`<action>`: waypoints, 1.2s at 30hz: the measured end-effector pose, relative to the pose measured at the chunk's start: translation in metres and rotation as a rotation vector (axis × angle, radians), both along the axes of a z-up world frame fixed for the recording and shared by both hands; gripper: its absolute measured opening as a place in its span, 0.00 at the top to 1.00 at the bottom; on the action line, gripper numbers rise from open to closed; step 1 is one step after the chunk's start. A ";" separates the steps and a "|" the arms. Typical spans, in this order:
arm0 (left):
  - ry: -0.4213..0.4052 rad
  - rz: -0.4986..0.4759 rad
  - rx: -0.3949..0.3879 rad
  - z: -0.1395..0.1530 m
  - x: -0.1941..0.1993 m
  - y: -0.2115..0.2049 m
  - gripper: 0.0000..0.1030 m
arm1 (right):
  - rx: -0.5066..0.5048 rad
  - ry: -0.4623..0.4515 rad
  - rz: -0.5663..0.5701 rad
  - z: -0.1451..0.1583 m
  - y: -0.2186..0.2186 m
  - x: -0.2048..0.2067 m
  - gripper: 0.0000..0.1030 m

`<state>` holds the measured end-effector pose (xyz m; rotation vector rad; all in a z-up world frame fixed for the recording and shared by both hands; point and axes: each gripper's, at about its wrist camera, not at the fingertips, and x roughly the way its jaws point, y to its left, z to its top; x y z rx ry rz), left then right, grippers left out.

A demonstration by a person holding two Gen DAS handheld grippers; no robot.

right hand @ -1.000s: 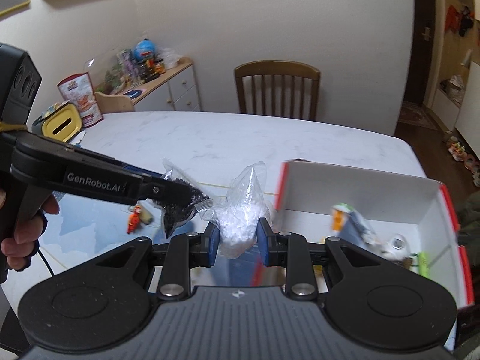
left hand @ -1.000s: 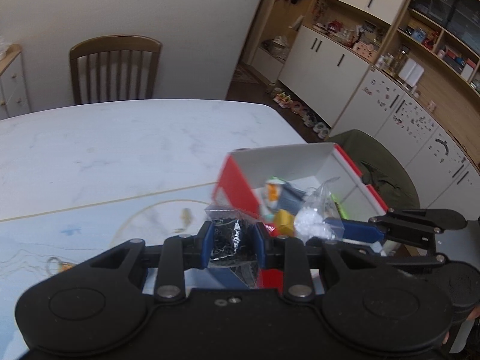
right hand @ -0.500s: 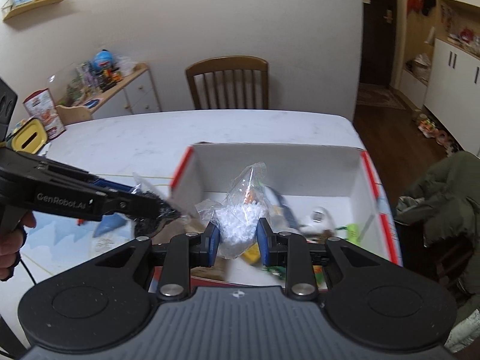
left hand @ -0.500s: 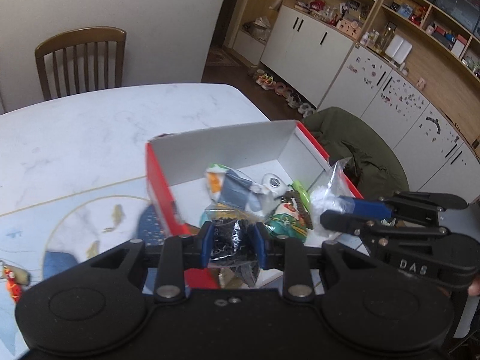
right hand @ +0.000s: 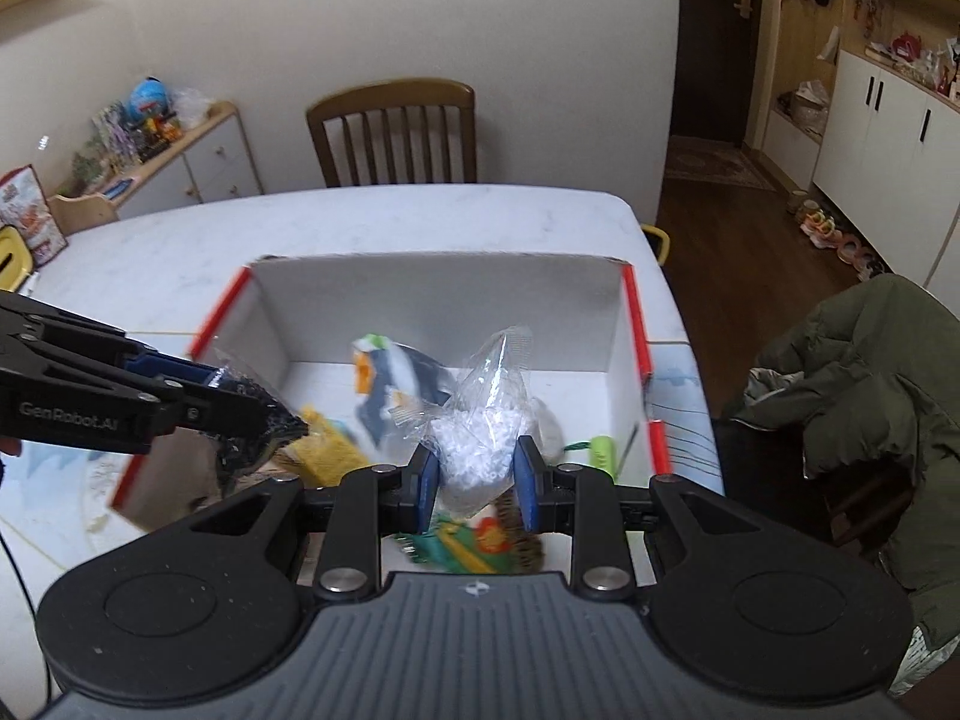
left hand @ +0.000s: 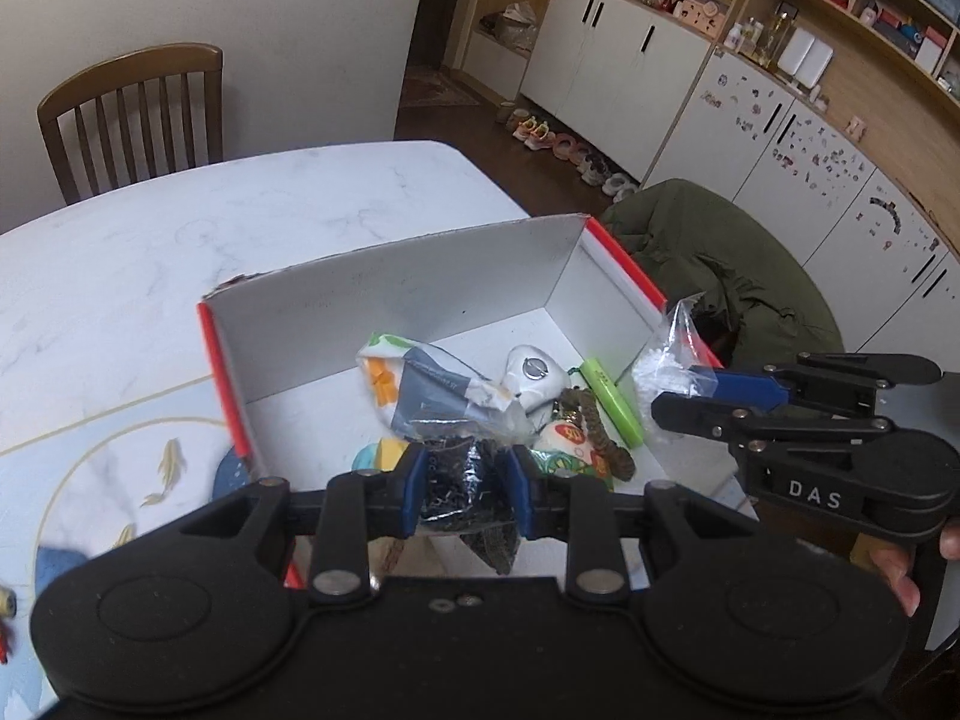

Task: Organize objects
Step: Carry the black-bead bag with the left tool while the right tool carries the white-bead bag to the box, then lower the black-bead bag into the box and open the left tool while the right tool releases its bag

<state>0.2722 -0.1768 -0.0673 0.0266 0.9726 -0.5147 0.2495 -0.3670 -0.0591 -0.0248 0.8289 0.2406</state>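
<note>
A white box with red edges (left hand: 384, 294) (right hand: 438, 294) stands on the marble table and holds several toys and packets. My left gripper (left hand: 462, 483) is shut on a clear bag of black bits (left hand: 465, 480) over the box's near left side; the same bag (right hand: 252, 414) shows at the left of the right wrist view. My right gripper (right hand: 475, 480) is shut on a clear bag of white beads (right hand: 480, 438) above the box's middle. That bead bag (left hand: 666, 360) hangs at the box's right wall in the left wrist view.
In the box lie a blue-white packet (left hand: 432, 384), a white round gadget (left hand: 534, 375), a green stick (left hand: 612, 399) and a colourful toy (right hand: 474, 540). A wooden chair (right hand: 396, 132) stands behind the table. A green jacket (right hand: 870, 384) drapes a chair at right.
Both grippers have carried their bags further over the box, which now fills the middle of both views. Neither grip has changed.
</note>
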 end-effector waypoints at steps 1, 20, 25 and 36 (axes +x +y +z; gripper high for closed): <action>0.004 0.006 0.006 -0.002 0.003 -0.002 0.73 | -0.002 0.006 -0.002 -0.003 -0.003 0.005 0.75; 0.032 0.079 0.110 -0.031 0.055 -0.025 0.75 | -0.033 0.086 0.042 -0.047 0.015 0.091 0.75; 0.045 0.091 0.127 -0.037 0.062 -0.026 0.74 | -0.055 0.128 0.049 -0.059 0.021 0.103 0.75; 0.055 0.093 0.148 -0.049 0.063 -0.029 0.71 | -0.039 0.176 0.051 -0.063 0.020 0.111 0.75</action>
